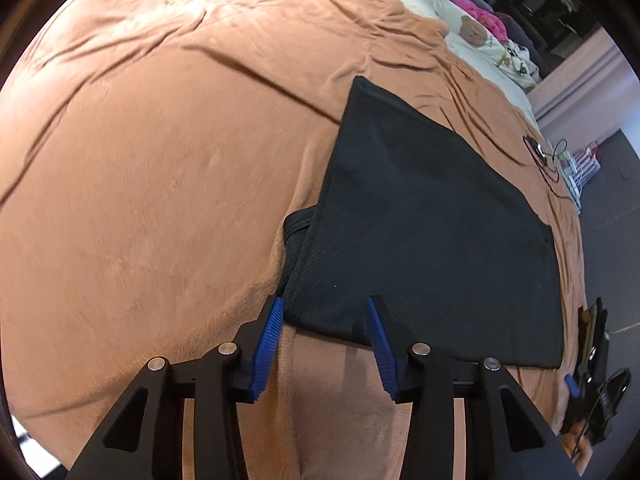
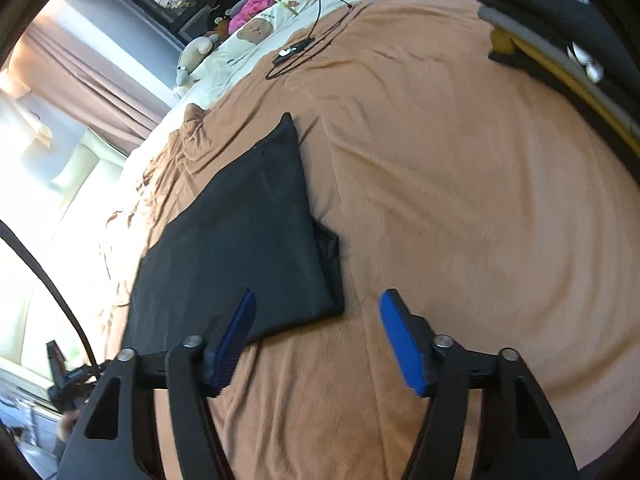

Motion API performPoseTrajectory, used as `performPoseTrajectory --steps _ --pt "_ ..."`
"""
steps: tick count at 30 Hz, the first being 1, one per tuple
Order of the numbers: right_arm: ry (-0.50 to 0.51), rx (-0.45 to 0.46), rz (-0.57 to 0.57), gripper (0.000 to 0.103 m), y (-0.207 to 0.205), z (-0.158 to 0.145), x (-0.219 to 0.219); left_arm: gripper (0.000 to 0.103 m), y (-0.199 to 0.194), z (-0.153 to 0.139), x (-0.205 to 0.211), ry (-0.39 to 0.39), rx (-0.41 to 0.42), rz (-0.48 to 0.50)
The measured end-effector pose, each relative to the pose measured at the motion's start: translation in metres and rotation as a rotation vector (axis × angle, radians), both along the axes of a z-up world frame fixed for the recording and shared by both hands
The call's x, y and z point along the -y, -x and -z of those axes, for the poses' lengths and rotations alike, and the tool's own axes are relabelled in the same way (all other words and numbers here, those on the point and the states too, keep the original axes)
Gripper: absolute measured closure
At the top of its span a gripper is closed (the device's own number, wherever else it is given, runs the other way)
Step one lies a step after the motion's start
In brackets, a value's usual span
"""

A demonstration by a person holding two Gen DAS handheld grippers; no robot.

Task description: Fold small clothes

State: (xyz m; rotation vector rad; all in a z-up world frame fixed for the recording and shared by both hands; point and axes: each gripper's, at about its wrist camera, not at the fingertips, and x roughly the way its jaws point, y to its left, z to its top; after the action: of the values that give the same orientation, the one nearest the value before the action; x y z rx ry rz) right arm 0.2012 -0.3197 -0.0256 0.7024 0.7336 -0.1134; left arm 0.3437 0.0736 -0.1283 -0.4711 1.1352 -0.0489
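Note:
A black garment (image 1: 432,220) lies folded flat on the brown blanket (image 1: 160,180), with a small flap sticking out at its left side. My left gripper (image 1: 326,312) is open and empty, hovering just above the garment's near left corner. In the right wrist view the same garment (image 2: 240,248) lies left of centre. My right gripper (image 2: 318,308) is open and empty, its left finger over the garment's near right corner, its right finger over bare blanket (image 2: 460,220).
Plush toys and a cream bear-print quilt (image 2: 256,36) lie at the bed's far end. A black cable with a small device (image 2: 296,46) lies on the blanket. Stacked dark and yellow items (image 2: 560,52) sit at the right edge. The other gripper (image 1: 596,400) shows at the right.

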Motion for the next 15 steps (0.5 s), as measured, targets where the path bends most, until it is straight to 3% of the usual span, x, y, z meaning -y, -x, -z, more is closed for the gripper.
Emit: performPoseTrajectory --steps 4,11,15 --pt "-0.078 0.014 0.008 0.054 0.007 0.007 0.002 0.057 0.004 0.009 -0.008 0.047 -0.022 -0.026" --pt "-0.170 0.012 0.034 0.058 0.008 0.025 0.006 0.057 0.012 0.019 -0.018 0.148 -0.026 -0.050" --pt "-0.201 0.006 0.055 0.059 0.004 0.033 0.008 0.065 0.010 0.026 -0.018 0.166 -0.022 -0.060"
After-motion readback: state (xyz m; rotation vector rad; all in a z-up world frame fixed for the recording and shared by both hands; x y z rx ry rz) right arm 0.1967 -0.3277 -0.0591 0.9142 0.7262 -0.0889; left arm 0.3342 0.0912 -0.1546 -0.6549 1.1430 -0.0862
